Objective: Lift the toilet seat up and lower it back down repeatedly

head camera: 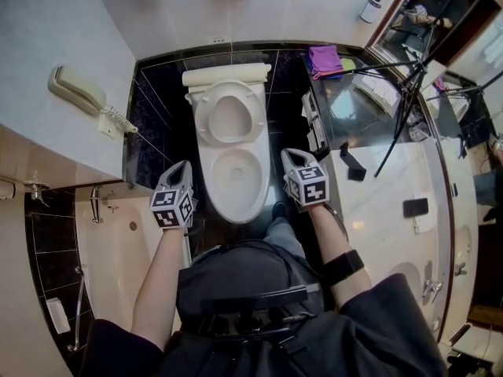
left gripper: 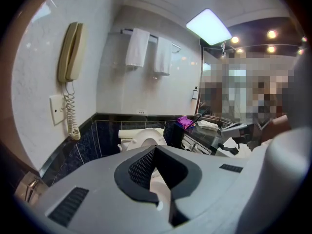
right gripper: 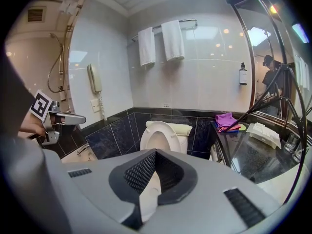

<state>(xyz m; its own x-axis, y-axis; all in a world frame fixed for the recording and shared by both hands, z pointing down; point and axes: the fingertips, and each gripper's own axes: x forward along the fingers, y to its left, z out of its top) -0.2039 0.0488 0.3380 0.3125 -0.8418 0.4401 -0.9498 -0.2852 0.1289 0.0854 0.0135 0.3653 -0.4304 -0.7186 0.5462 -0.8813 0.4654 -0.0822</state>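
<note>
The white toilet [head camera: 236, 181] stands in the middle of the head view with its seat [head camera: 229, 116] raised and leaning back against the tank [head camera: 226, 75]. My left gripper [head camera: 183, 166] hovers beside the bowl's left side, jaws shut and holding nothing. At the bowl's right side my right gripper [head camera: 293, 155] is also shut and holds nothing. Neither touches the toilet. In the left gripper view the upright seat [left gripper: 146, 139] shows just past the closed jaw tips [left gripper: 155, 149]. The right gripper view shows the seat [right gripper: 158, 136] ahead of its closed jaws [right gripper: 155, 152].
A wall phone [head camera: 77, 91] hangs at the left above a bathtub [head camera: 118, 242]. On the right runs a dark counter [head camera: 369, 108] with a purple cloth [head camera: 324, 57] and a tripod [head camera: 409, 93]. Towels [right gripper: 161, 43] hang on the back wall.
</note>
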